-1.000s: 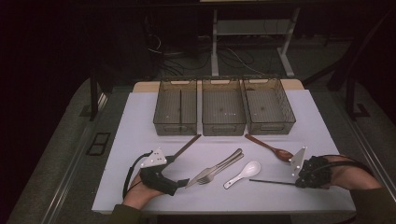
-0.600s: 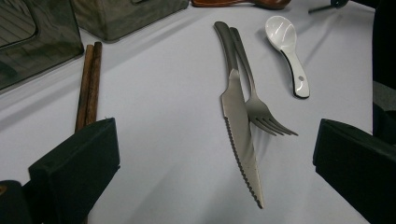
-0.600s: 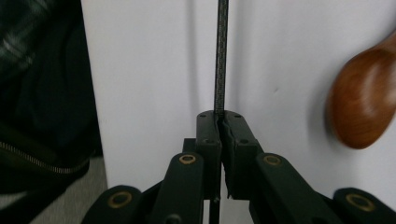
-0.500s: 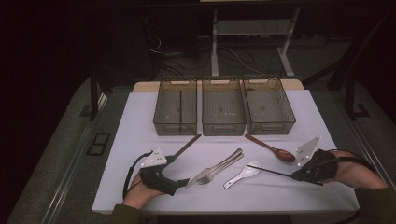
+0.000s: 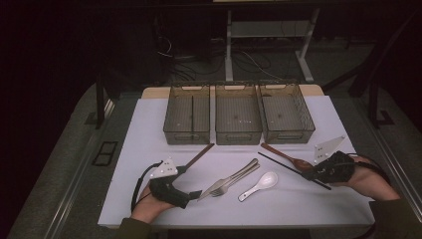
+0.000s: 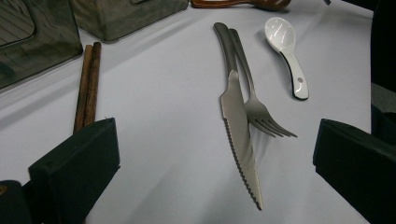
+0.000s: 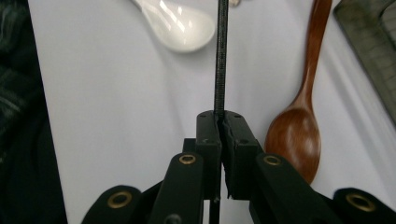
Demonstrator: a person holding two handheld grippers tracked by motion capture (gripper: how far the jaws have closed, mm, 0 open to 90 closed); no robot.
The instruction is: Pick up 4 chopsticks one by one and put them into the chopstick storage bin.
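Chopstick [image 5: 293,171] is clamped in the right gripper [image 5: 312,174] in the high view, just right of the white spoon [image 5: 259,185], well short of the three bins [image 5: 238,119]. Left gripper [image 5: 191,194] is parked left of that spoon, by the knife [image 5: 226,181].

Left gripper view: jaws are spread wide, nothing gripped; knife [image 6: 240,140] and fork [image 6: 259,109] lie left of the white spoon [image 6: 287,51].

Right gripper view: jaws are pinched on the chopstick [image 7: 220,56], between white spoon [image 7: 180,23] and wooden spoon [image 7: 301,116]. Pickup step is judged in hand; next, a carry to a bin is called for.

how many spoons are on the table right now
2. The white spoon lies mid-table, right of the fork. The wooden spoon lies in front of the right bin, beside the right gripper.
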